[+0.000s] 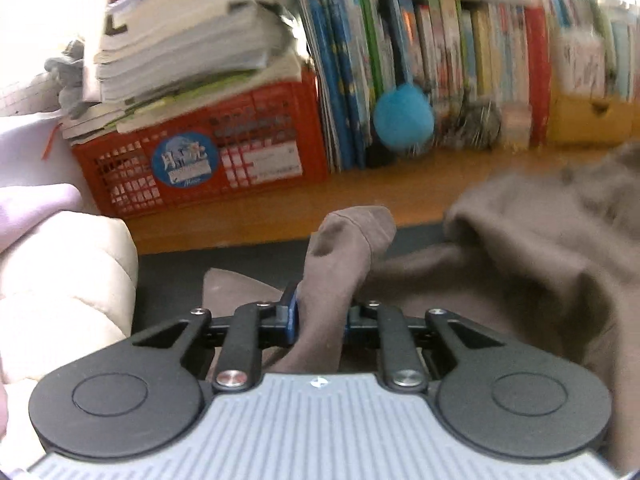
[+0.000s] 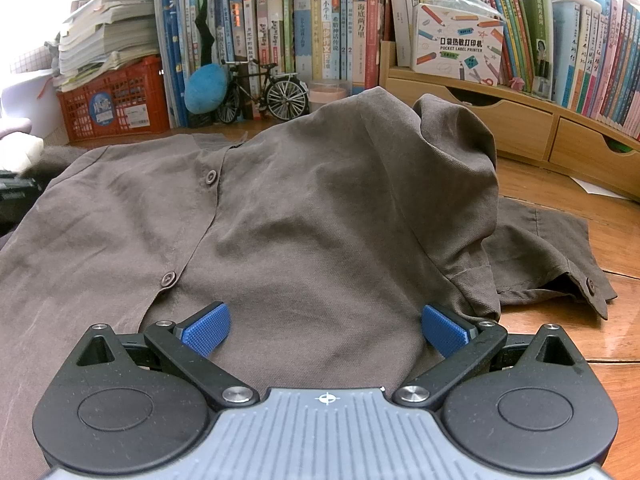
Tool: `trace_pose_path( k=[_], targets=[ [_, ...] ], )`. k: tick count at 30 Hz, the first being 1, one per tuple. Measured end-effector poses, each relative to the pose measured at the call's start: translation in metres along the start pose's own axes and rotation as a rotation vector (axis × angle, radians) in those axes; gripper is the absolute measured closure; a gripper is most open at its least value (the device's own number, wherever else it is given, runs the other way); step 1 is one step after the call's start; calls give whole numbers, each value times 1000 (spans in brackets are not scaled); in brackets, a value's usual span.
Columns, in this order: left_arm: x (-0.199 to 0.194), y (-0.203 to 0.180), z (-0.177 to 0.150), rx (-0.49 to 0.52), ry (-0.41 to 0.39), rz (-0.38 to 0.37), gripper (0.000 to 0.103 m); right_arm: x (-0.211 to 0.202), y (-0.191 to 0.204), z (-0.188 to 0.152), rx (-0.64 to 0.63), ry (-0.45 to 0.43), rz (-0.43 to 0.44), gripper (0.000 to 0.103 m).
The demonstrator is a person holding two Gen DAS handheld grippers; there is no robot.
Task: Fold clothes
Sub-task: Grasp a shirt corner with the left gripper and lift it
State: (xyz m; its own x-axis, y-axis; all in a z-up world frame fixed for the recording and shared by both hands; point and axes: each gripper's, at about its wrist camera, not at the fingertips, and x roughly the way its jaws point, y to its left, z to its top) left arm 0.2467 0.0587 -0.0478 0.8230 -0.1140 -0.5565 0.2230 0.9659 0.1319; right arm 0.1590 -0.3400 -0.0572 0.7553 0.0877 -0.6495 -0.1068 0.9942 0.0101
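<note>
In the left wrist view, a pale cushioned surface [image 1: 60, 280] fills the left edge, and behind it a red plastic crate [image 1: 200, 160] carries a leaning stack of books [image 1: 188, 44] on the wooden tabletop [image 1: 280, 208]. To the right of the crate a row of upright books [image 1: 460, 60] runs along the back, with a blue fuzzy ball [image 1: 404, 118] resting in front of them. Low in the middle, the left tool [image 1: 320, 316] is clenched on a bunched fold of the brown shirt [image 1: 540, 260]; the cloth rises out between the blue pads and tips forward, while the rest of the garment heaps up to the right over a dark mat [image 1: 240, 256]. In the right wrist view, the same red crate [image 2: 116, 104] sits far left, then a small model bicycle [image 2: 264, 92] stands before the bookshelf [image 2: 320, 20]. The brown shirt [image 2: 300, 200] lies spread across the tabletop [image 2: 560, 184], button placket [image 2: 188, 224] running diagonally on its left half, a raised hump of fabric toward the back, and a buttoned cuff [image 2: 588, 286] lying flat on the wood at the right. The right tool [image 2: 325, 326] is released, its blue pads [image 2: 208, 326] wide apart just above the shirt's near part. Wooden drawers [image 2: 520, 124] and a label printer box [image 2: 460, 44] stand at the far right.
</note>
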Motion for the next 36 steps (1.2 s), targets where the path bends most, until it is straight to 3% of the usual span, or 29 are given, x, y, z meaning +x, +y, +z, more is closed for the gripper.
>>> trace_pose_path(
  k=[5, 9, 13, 18, 24, 26, 27, 32, 36],
  targets=[
    [-29, 22, 21, -47, -69, -1, 81, -1, -2, 2, 15, 0, -4, 0],
    [-48, 47, 36, -172, -119, -58, 81, -12, -15, 7, 117, -6, 2, 0],
    [-69, 68, 61, -232, -187, -47, 81, -25, -35, 8, 230, -36, 38, 0],
    [-96, 100, 106, -319, -279, -19, 81, -27, -51, 3, 322, -29, 82, 0],
    [-117, 126, 168, -350, -333, 80, 81, -23, -52, -4, 305, -3, 135, 0],
    [-132, 132, 191, -370, -375, 96, 87, -22, -51, -5, 287, -3, 142, 0],
    [-142, 132, 203, -365, -398, 108, 98, -21, -50, -5, 277, -5, 143, 0],
    [-181, 80, 232, -186, -460, 34, 98, -22, -50, -11, 249, -38, 156, 0],
    [-195, 2, 218, -33, -461, -180, 98, -25, -51, -15, 248, -68, 169, 0]
  ],
)
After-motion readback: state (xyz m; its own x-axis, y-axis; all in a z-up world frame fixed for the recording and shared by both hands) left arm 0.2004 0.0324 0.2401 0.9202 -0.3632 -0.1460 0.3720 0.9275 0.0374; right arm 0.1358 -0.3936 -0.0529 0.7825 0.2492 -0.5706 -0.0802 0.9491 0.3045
